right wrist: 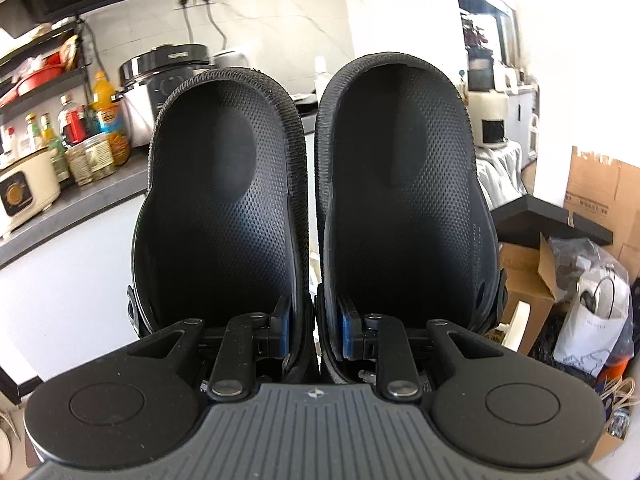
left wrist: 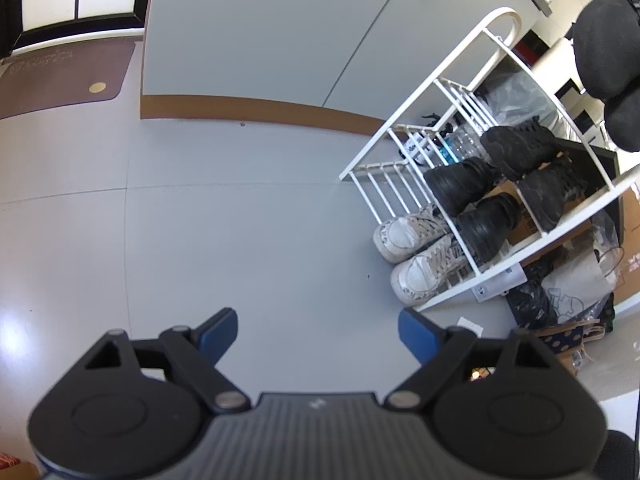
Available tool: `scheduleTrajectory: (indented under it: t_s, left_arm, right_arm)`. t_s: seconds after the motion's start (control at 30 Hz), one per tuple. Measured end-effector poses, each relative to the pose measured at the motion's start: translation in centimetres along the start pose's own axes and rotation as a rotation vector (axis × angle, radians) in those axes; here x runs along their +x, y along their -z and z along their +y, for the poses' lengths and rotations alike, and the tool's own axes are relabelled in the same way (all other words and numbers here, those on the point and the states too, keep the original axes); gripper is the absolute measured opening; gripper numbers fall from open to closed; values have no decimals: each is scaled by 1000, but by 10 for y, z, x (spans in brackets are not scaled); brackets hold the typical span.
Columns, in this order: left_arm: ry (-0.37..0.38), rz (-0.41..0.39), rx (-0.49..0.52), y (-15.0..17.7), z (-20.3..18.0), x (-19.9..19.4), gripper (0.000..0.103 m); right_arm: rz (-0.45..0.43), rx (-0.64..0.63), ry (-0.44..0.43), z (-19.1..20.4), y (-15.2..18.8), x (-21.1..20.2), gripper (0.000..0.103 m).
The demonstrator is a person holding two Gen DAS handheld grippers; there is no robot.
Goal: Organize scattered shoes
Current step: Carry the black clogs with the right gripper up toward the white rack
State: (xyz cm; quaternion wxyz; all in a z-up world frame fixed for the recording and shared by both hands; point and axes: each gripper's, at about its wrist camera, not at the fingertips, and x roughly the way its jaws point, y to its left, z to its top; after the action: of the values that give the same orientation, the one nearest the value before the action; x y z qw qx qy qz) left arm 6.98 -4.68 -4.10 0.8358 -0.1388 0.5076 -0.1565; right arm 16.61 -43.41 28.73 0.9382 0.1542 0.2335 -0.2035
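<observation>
Here right tongs (right wrist: 314, 330) pinch inner edges of black clogs (right wrist: 224, 184).

Left gripper (left wrist: 319, 330) fingers spread wide over bare floor (left wrist: 240, 220), nothing between them. Ahead and right of the fingers: white shoe rack (left wrist: 472, 264) holding black shoes (left wrist: 472, 200) and white sneakers (left wrist: 416, 248).

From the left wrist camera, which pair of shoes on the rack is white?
The white sneakers on the lowest shelf of the rack, toes toward the floor; the other pairs on it are black.
</observation>
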Motion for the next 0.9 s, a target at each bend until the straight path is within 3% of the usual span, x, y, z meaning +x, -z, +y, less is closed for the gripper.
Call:
scheduleTrajectory:
  t_s: [0.23, 0.53, 0.9]
  left_arm:
    - [-4, 13, -13, -2, 1, 8, 89]
    - [-30, 49, -9, -3, 4, 23, 89]
    - [-40, 95, 12, -1, 3, 36, 89]
  right_arm:
    - [22, 20, -18, -20, -5, 36, 26]
    - [65, 113, 58, -50, -14, 85, 26]
    - [67, 147, 80, -64, -28, 117, 26]
